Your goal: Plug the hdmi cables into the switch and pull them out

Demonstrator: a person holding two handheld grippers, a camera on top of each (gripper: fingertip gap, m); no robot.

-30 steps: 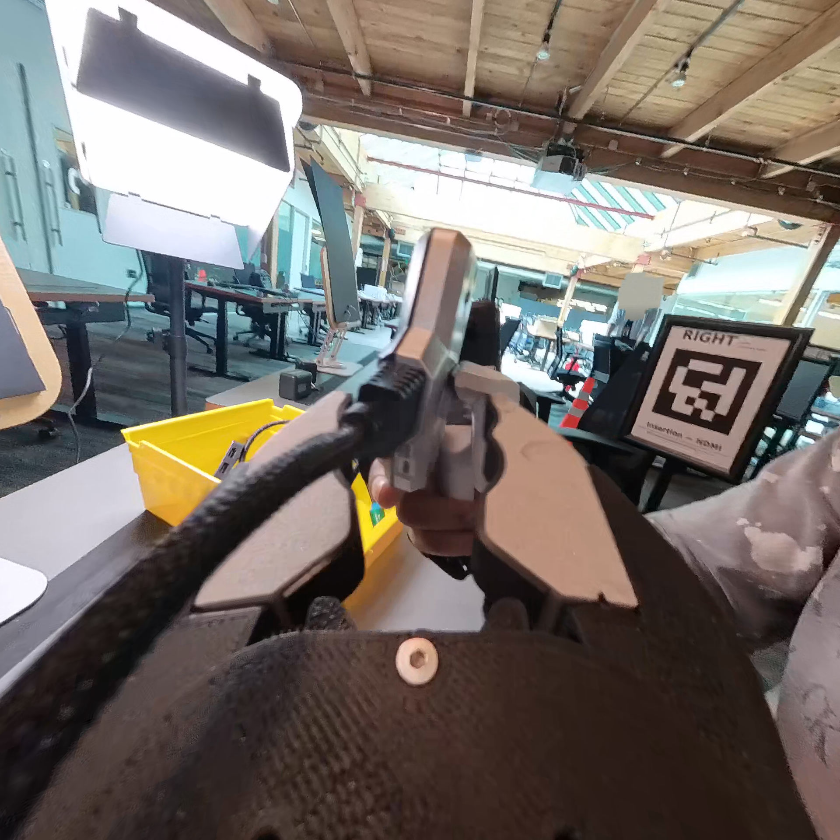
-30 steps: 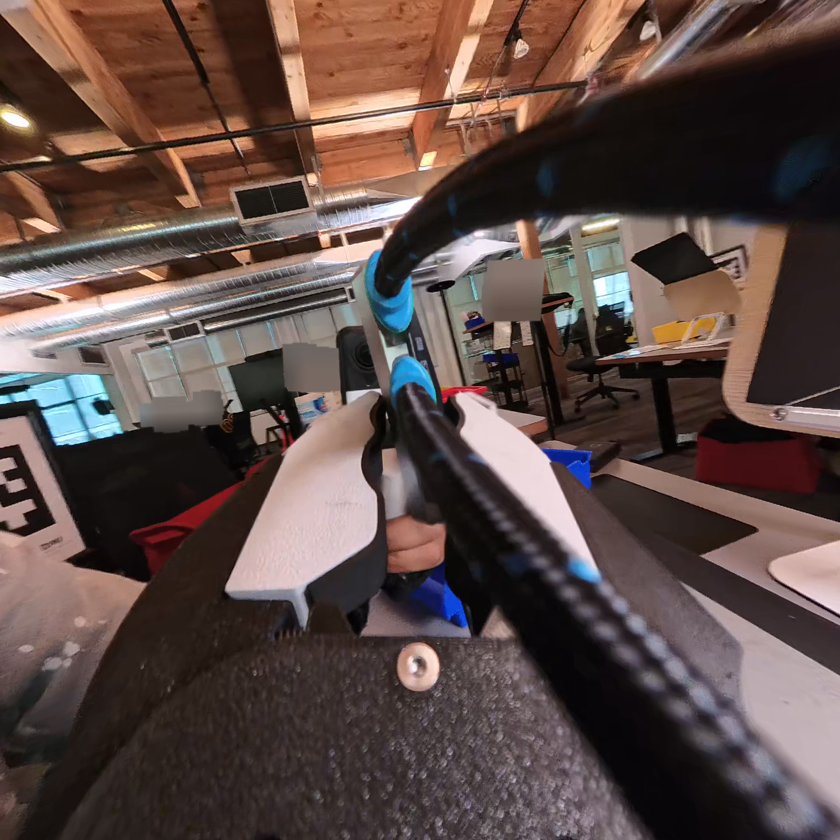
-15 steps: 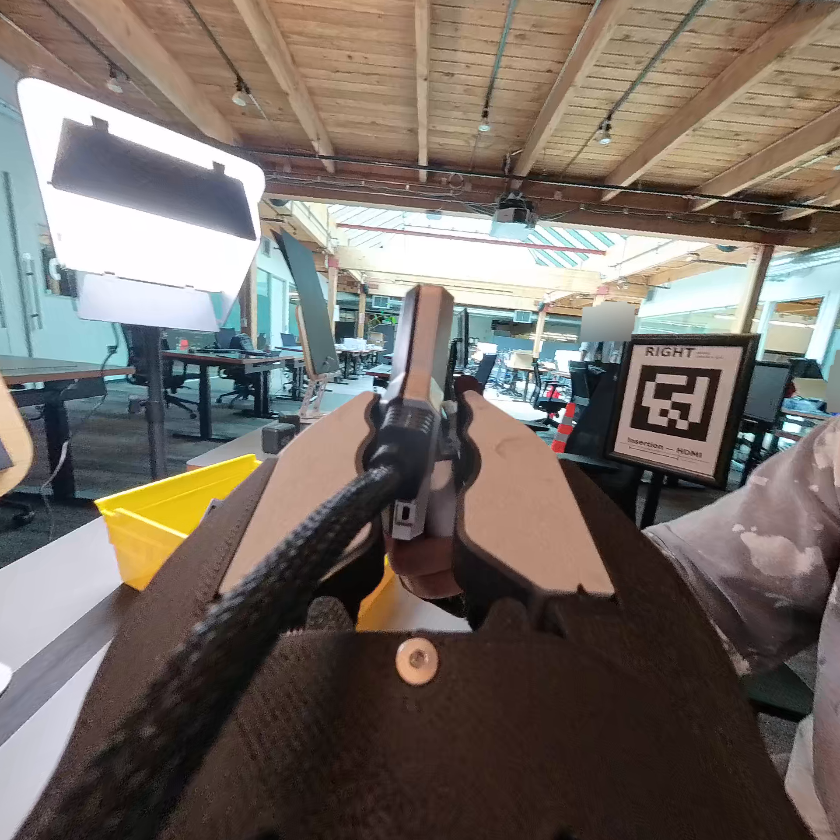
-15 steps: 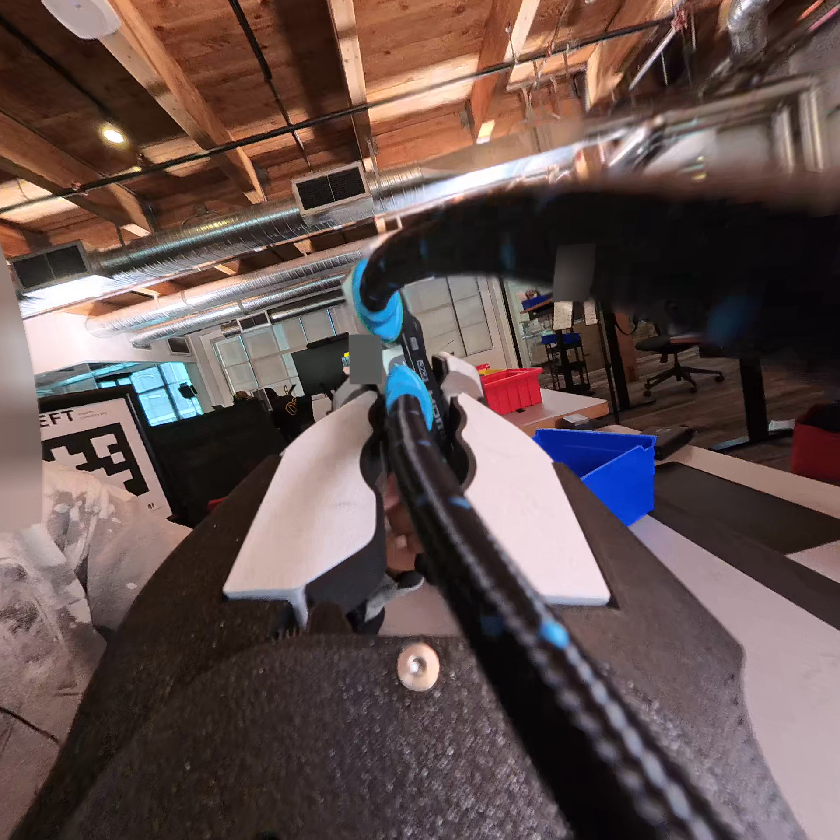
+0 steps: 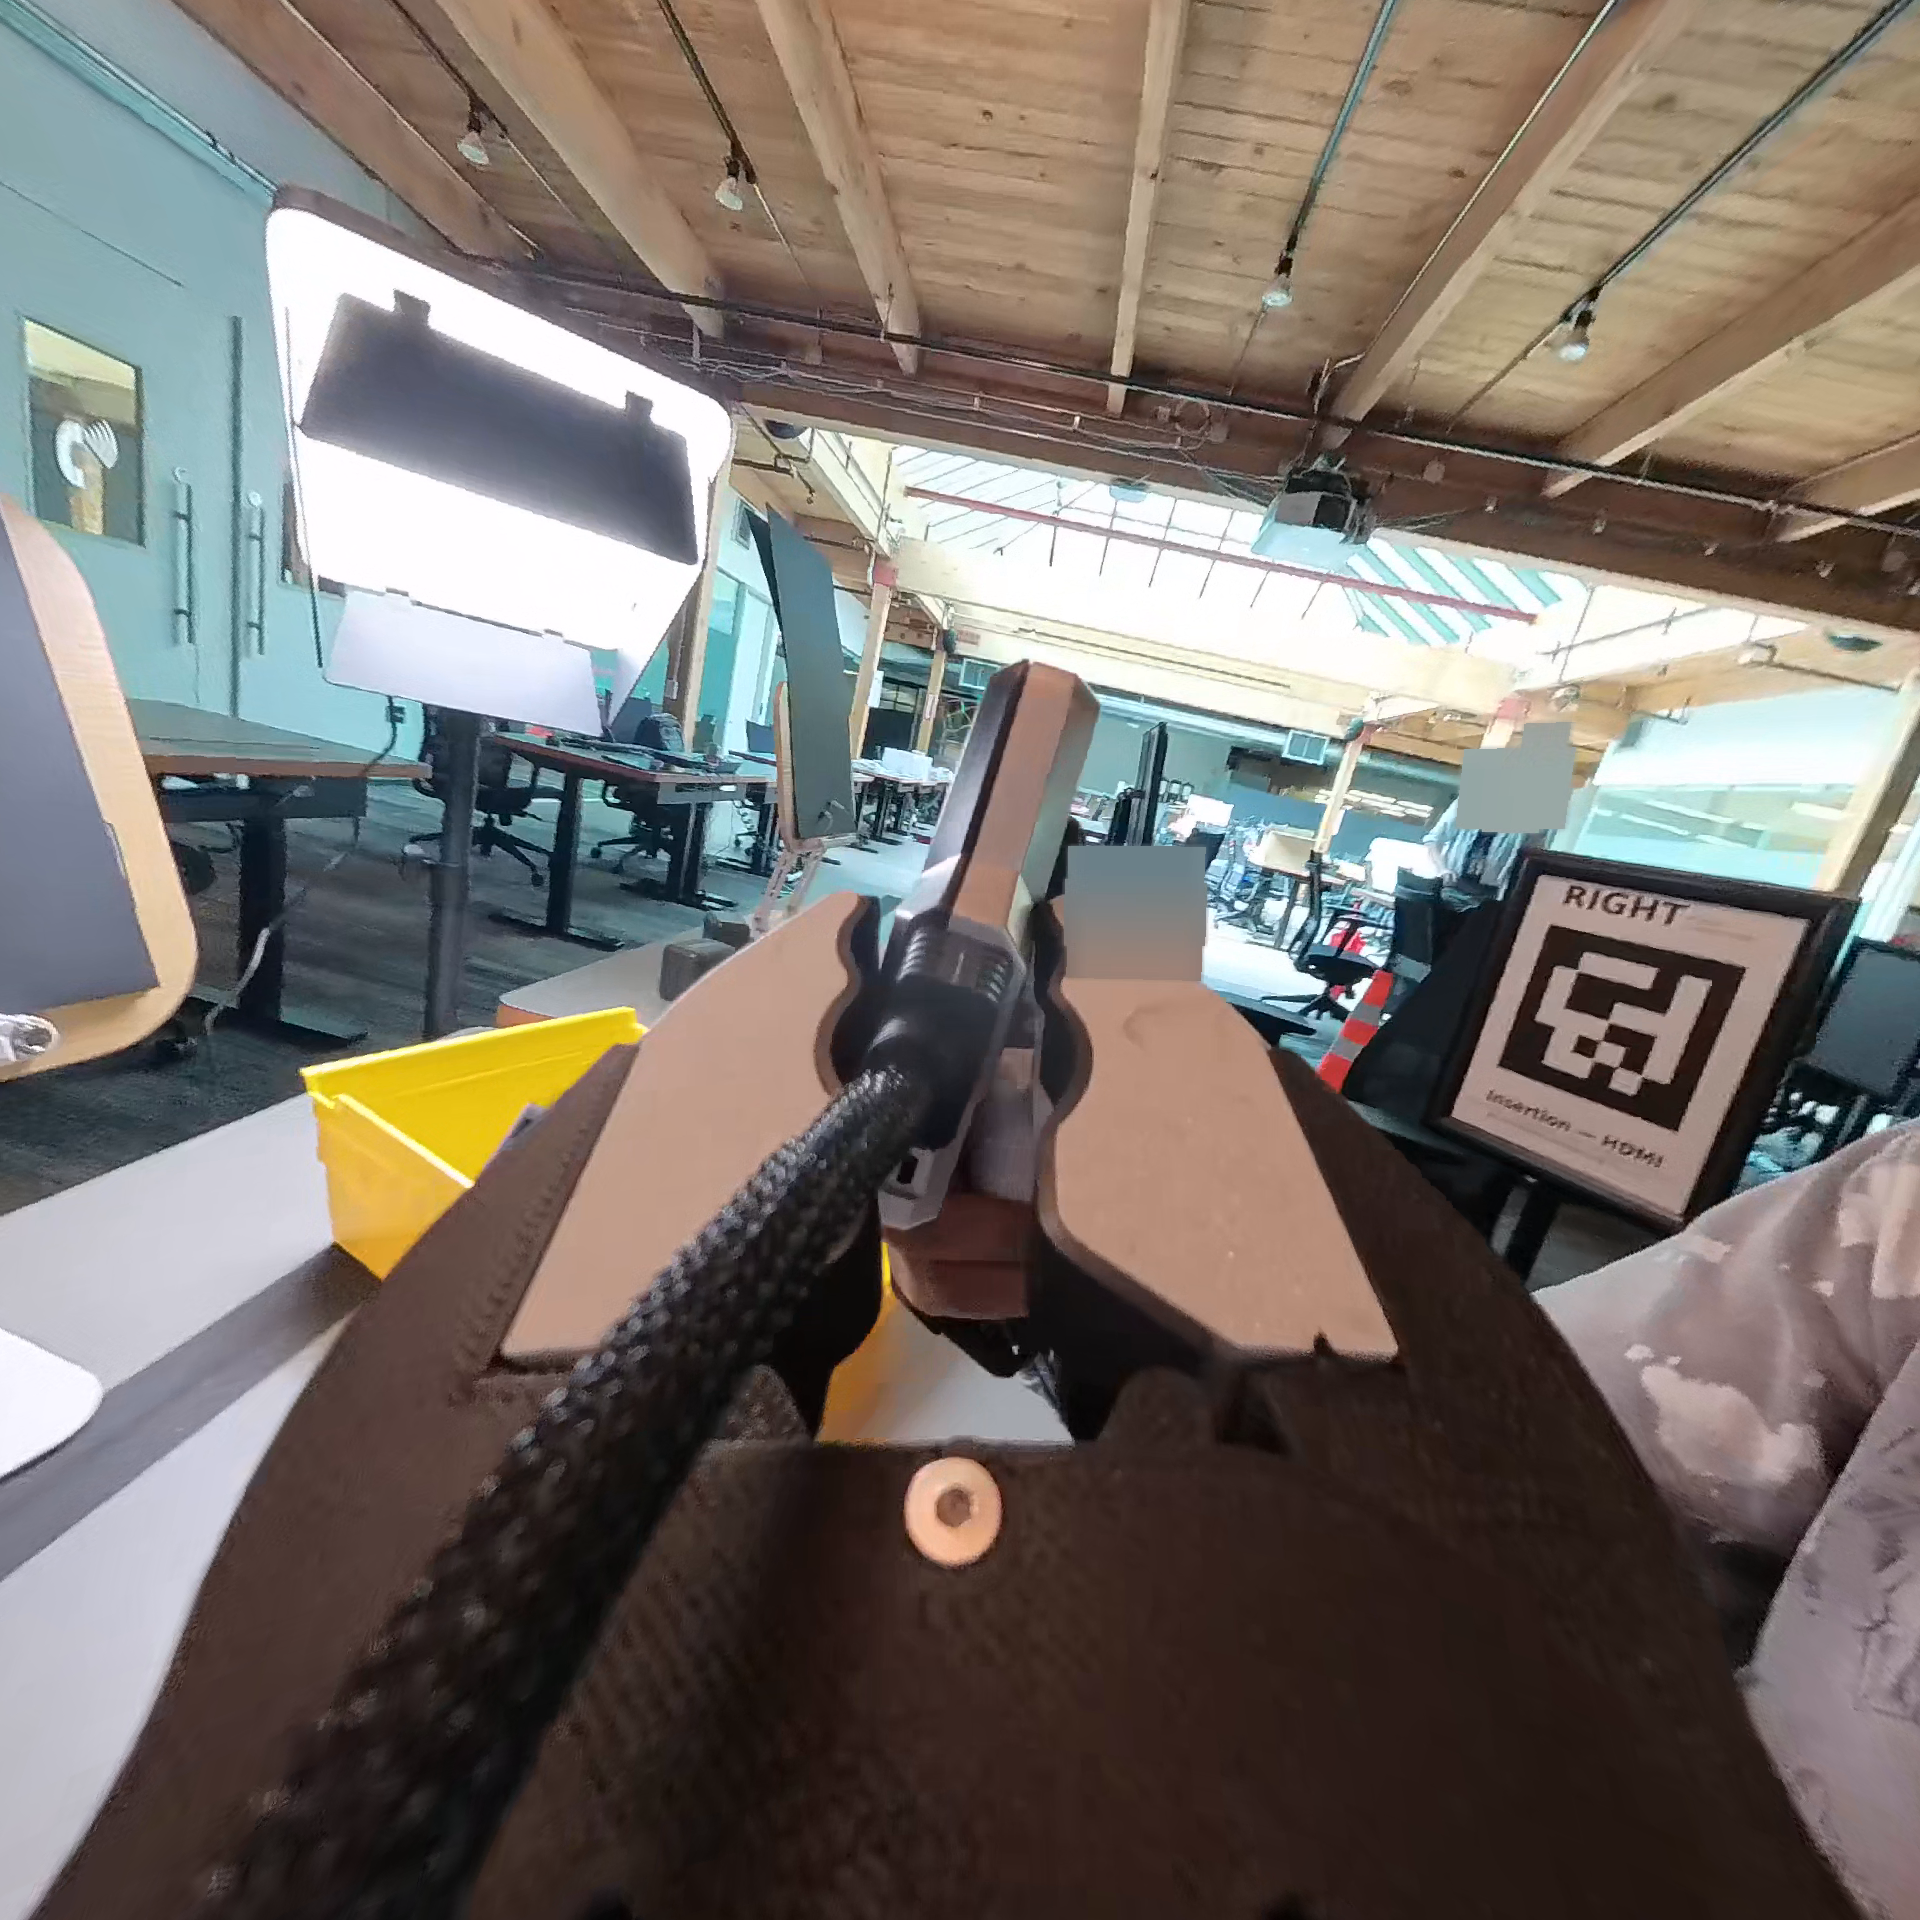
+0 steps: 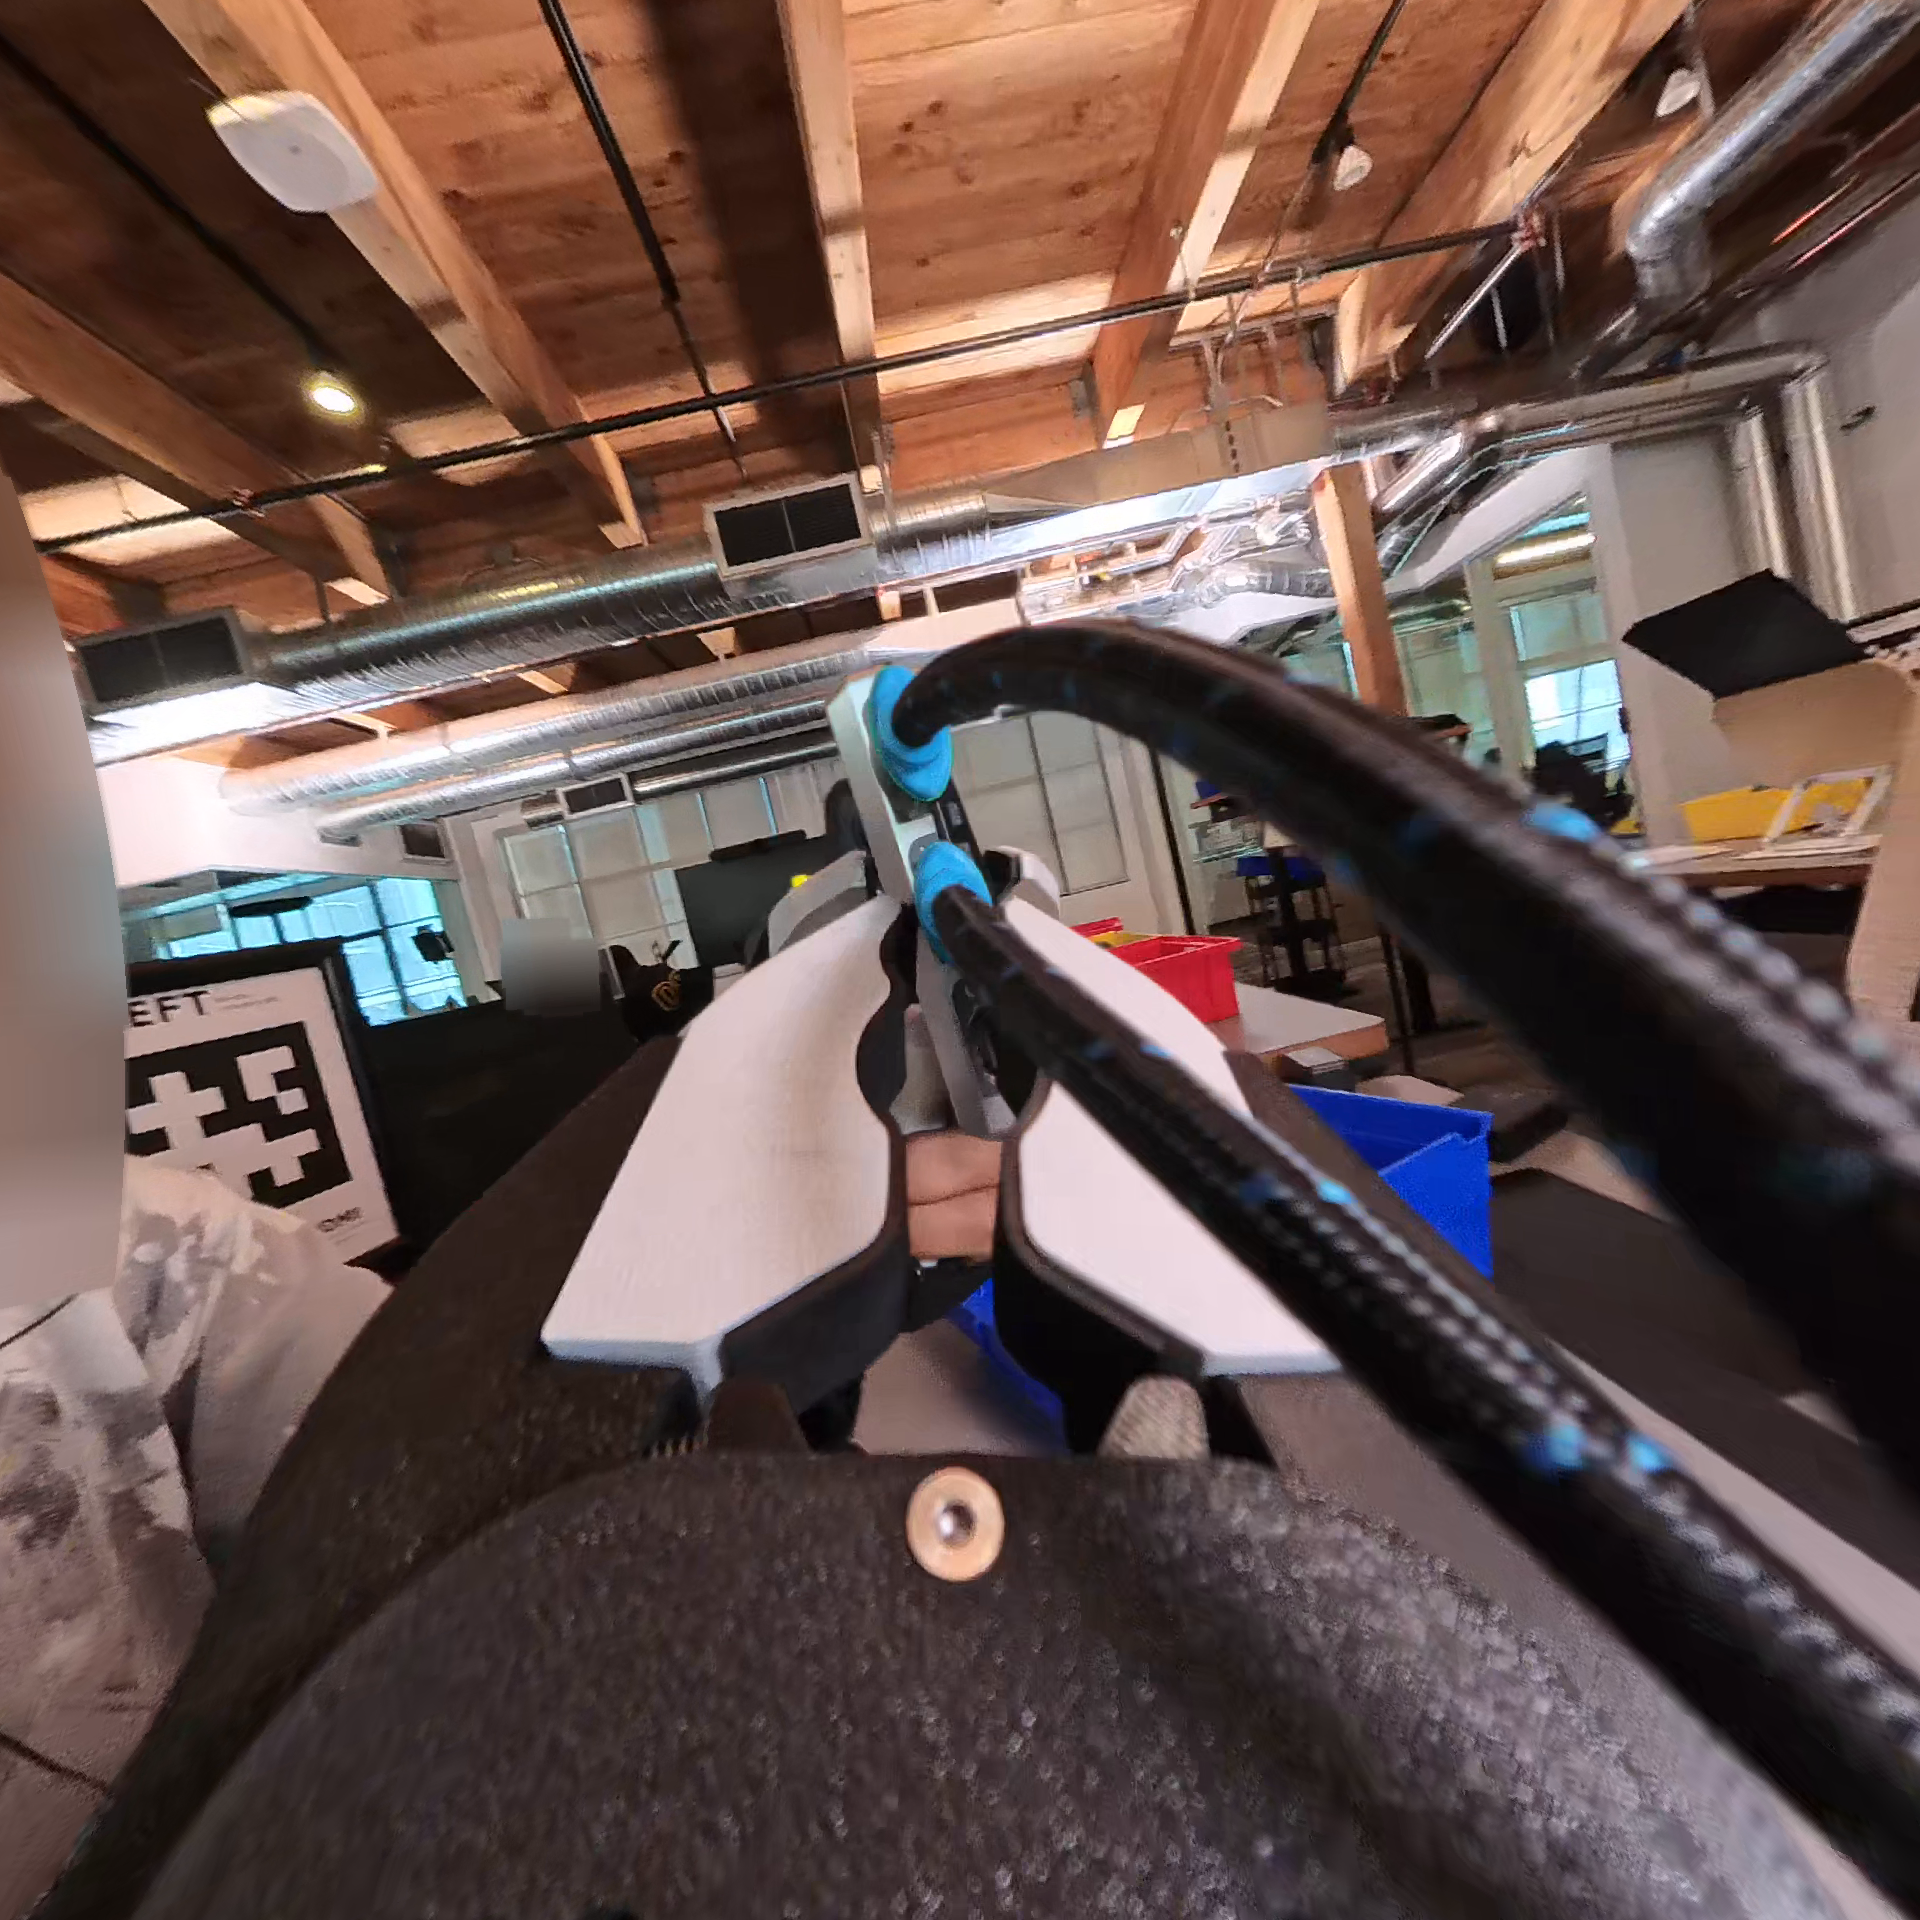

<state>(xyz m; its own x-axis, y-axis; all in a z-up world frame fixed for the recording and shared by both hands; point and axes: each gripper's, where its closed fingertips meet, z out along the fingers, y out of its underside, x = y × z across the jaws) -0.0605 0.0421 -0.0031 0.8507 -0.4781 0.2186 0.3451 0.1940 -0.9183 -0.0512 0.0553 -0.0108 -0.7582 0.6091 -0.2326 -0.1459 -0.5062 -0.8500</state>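
**Both grippers raised off the counter, meeting on the HDMI switch**

On my left gripper (image 5: 951,1049) the tan fingers (image 5: 717,1122) are clenched on the grey plug of a black braided cable (image 5: 665,1340); the plug sits in the notch between them and the cable runs back toward my camera, over the left finger. Straight ahead of that plug stands the HDMI switch (image 5: 1013,790), a slim grey-and-tan body held upright and slightly tilted.

On my right gripper (image 6: 951,987) the white fingers (image 6: 769,1143) are closed on the lower part of the same switch (image 6: 883,790), seen here from its other end. Two blue-collared plugs sit in that end, one above the other. The lower blue-flecked cable (image 6: 1299,1236) trails back across the right finger; the upper cable (image 6: 1455,821) arcs up and away from the switch to the right, blurred near the lens.

Below the switch, a hand shows between the fingers in each view. Left of the switch in the left view, a yellow bin (image 5: 436,1112) rests on the grey counter (image 5: 135,1226), with open counter in front of it; right of the switch stands a framed marker sign (image 5: 1621,1029). In the right view a blue bin (image 6: 1403,1164) sits right of the switch, and another marker sign (image 6: 249,1101) left of it. A mottled sleeve (image 5: 1787,1382) fills the near right edge.
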